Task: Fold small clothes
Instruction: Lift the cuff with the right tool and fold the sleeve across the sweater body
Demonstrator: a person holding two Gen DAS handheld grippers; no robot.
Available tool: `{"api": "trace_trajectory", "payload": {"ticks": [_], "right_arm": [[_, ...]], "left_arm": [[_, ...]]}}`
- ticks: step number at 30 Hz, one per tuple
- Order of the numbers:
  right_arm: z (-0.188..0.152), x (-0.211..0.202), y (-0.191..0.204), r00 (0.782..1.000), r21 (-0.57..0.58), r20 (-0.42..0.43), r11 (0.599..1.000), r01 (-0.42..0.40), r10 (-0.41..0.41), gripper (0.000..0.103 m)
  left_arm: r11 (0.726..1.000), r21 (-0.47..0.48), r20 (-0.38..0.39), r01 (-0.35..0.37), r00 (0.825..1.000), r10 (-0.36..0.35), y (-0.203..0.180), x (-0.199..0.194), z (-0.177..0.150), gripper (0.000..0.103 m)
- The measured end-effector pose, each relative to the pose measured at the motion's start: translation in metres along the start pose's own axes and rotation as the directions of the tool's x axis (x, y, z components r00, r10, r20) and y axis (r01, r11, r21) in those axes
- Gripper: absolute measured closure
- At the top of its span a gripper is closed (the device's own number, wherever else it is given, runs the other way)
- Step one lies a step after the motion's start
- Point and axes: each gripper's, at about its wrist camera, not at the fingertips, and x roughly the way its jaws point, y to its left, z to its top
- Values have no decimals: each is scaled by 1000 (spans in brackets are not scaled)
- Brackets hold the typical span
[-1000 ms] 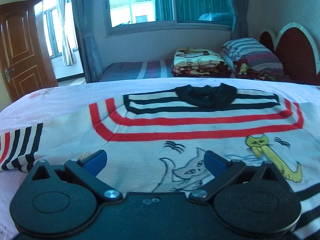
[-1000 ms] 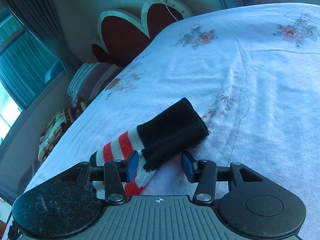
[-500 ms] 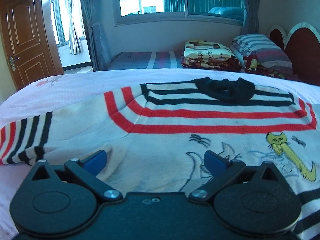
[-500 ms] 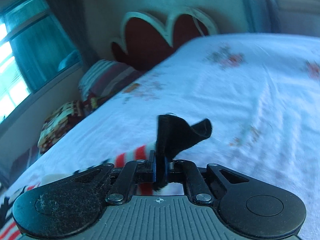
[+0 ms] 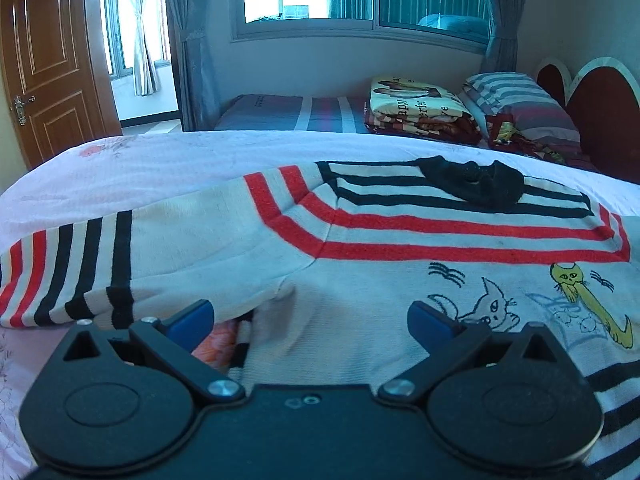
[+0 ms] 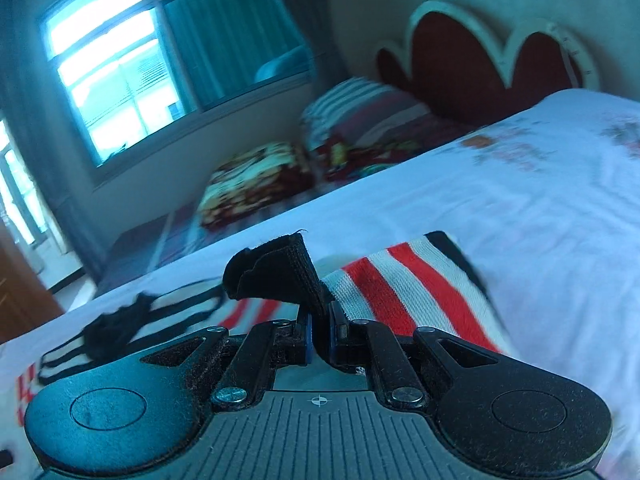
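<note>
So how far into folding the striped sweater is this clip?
Early. Done: the sweater lies spread on the bed. In hand: the right gripper is shut on the black cuff, lifting that sleeve. Left: the left gripper hangs open, the other sleeve lies unfolded, and the body has no fold.

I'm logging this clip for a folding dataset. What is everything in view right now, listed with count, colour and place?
sweater: one, white with red and black stripes and cat drawings, spread on the bed
sleeve cuff: one, black, lifted off the bed
bed: one, pale floral sheet, under the sweater
folded blanket: one, cream and red, on the far bed
pillow: one, striped, by the headboard
headboard: one, dark red with white trim
door: one, brown, left
left hand-held gripper: open, above the sweater
right hand-held gripper: shut on the sleeve cuff
</note>
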Motion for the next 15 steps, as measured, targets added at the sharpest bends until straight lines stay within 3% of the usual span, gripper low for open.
{"api": "trace_trajectory", "payload": {"ticks": [6,15], "right_arm": [[-34,22,73,993,-59,-82,994,-90,85,96],[-68,43,137,979,-85,-156,986,-145,131,96]], "left_arm": [[1000,1,-4,18,1000,-18,23,-3,-4,1],[999,-27,-14,36,999,-36,61,-9,-9,1]]}}
